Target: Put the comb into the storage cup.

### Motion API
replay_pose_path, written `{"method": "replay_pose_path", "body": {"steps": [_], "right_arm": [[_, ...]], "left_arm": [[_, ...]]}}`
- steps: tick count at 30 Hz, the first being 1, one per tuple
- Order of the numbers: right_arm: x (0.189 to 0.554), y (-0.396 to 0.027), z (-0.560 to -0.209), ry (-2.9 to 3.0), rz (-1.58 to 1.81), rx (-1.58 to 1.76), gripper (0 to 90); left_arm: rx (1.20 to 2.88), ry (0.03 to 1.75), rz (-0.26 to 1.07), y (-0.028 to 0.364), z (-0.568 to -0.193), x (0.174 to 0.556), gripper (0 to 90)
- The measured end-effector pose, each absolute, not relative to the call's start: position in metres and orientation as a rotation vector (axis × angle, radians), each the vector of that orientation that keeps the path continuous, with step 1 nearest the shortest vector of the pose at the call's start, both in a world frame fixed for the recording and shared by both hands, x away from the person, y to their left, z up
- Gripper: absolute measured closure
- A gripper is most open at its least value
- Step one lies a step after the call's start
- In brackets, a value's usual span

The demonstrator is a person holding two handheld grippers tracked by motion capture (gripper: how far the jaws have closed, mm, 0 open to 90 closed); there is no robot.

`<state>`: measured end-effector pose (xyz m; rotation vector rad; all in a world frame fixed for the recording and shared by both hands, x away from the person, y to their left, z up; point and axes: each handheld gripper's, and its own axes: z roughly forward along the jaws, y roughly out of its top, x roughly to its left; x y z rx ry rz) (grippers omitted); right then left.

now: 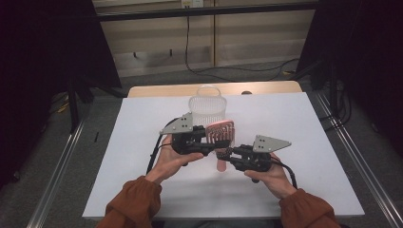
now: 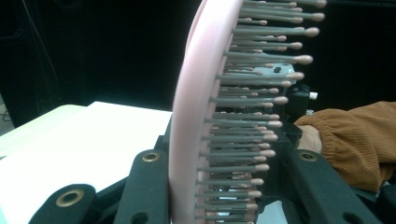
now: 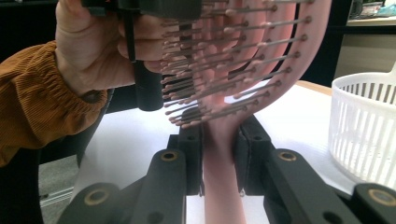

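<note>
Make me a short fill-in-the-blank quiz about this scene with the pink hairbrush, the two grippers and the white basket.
1. The pink plastic hairbrush is gripped by its handle in the ____ gripper.
2. The left gripper is shut on the brush's ____ end.
3. The white slotted plastic basket stands on the table on the side of the brush ____ from the person.
4. The person's sleeves are ____ in colour.

Missing words: right; bristled; farther; orange-brown

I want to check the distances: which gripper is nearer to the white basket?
Left. The left gripper holds the pink brush head just before the white basket; the right gripper grips the handle, farther back.
</note>
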<state>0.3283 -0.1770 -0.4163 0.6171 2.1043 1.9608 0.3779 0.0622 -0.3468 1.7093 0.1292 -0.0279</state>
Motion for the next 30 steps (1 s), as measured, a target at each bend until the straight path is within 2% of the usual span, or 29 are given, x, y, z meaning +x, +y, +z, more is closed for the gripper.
{"method": "replay_pose_path", "body": {"steps": [4,13,18,20,22,25,30], "right_arm": [[0.327,-0.177,-0.416,2.083,1.94,0.612,73.7],[0.325,-0.178,-0.414,2.037,1.903,0.651,59.9],[0.325,-0.179,-0.413,2.028,1.889,0.659,56.9],[0.324,-0.179,-0.413,2.025,1.883,0.669,51.8],[0.324,-0.18,-0.413,2.024,1.872,0.674,50.9],[0.324,-0.18,-0.413,2.013,1.841,0.7,41.4],[0.321,-0.182,-0.412,1.995,1.799,0.749,32.5]], "left_arm": [[1.711,0.148,-0.019,0.062,-0.346,0.378,63.9],[1.703,0.196,0.0,0.064,-0.345,0.378,63.9],[1.698,0.214,0.007,0.066,-0.344,0.379,63.9],[1.7,0.218,0.011,0.067,-0.344,0.379,63.9],[1.696,0.225,0.013,0.067,-0.343,0.379,63.9],[1.7,0.237,0.026,0.069,-0.343,0.38,63.9],[1.702,0.259,0.026,0.072,-0.342,0.382,63.9]]}}
